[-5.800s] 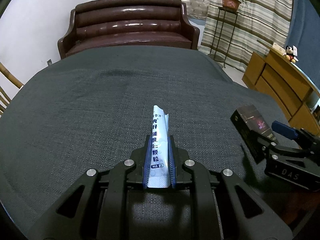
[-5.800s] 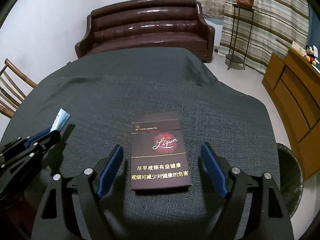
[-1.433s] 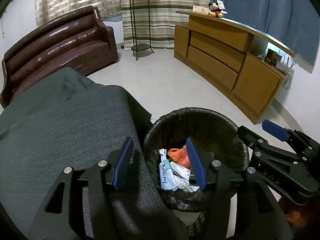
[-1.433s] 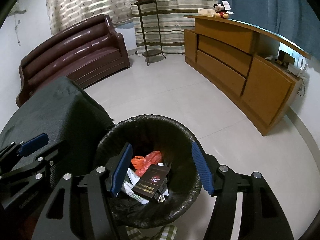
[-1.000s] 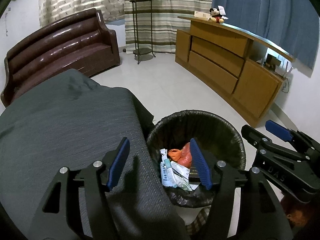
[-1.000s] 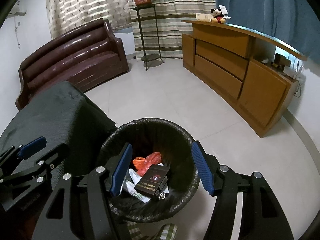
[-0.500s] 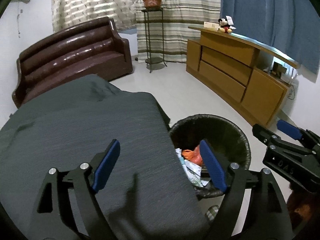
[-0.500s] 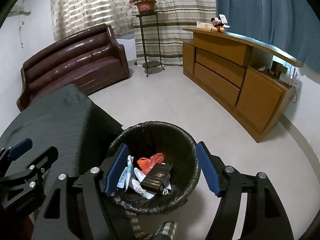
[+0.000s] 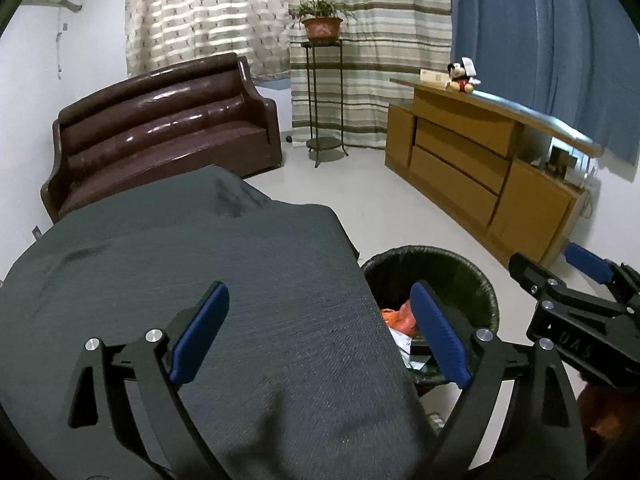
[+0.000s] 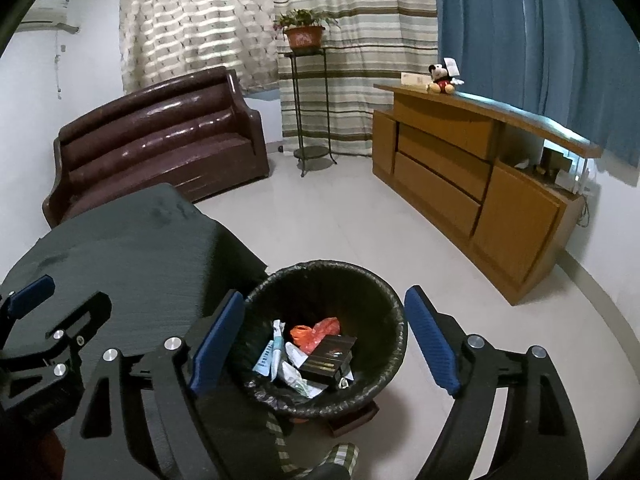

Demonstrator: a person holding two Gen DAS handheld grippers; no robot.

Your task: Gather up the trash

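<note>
The dark box (image 10: pixel 328 356) and sachet (image 10: pixel 269 354) lie in the black bin (image 10: pixel 384 300) just beside the table (image 9: pixel 200 248). Both claws, left (image 9: pixel 316 336) and right (image 10: pixel 326 342), gape empty. Best to sweep the table for leftovers.

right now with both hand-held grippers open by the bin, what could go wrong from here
The trash bin stands close against the cloth-covered table; the open right hand-held gripper hangs just above its rim, so a careless swing might tip it.

The dark cigarette box lies on top of the pile of wrappers, so a knock could spill it out.

The open left hand-held gripper straddles the table edge and might snag the cloth there.
</note>
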